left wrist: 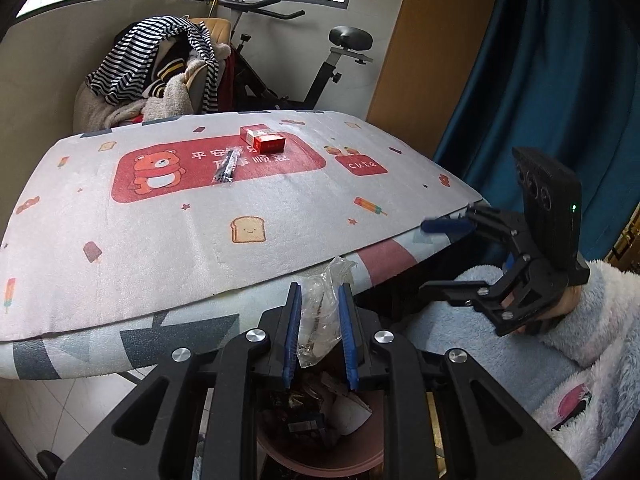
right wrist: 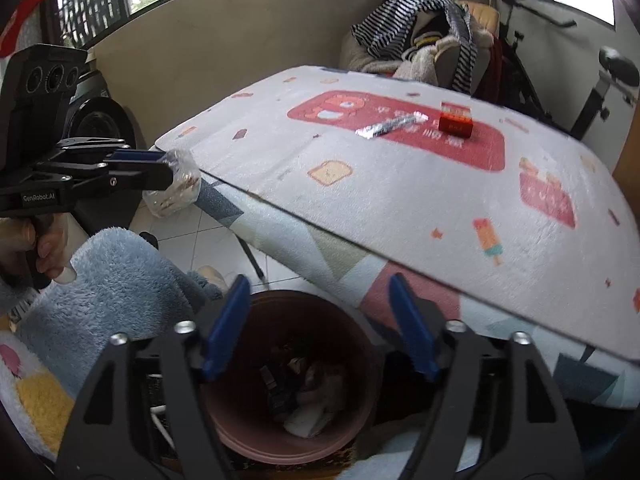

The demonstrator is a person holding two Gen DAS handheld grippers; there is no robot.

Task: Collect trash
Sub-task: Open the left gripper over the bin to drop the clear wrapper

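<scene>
Currently the surface (left wrist: 168,264), padded with a cartoon bear mat, fills most of both views; its near edge overhangs a brown bin (right wrist: 288,384) on the floor, presumably put there so trash can be dropped straight off the edge

Bin already holds mixed scraps, paper and dark bits, so collecting is under way

Left hand-held gripper (left wrist: 318,328) is clenched on a crumpled clear plastic bag (left wrist: 320,312), poised just above the bin mouth. Judgement: carried over for release, jaws kept tight so the light plastic does not slip early

Right hand-held gripper (right wrist: 320,324) is released, blue pads spread wide with nothing between them, directly over the bin. Likely its piece is already dropped, though I cannot pick out which scrap

Left on the mat, well apart from both grippers: a red box (left wrist: 264,140) and, just beside it, a pen in a clear sleeve (left wrist: 226,166). Whether these count as trash I cannot tell
</scene>
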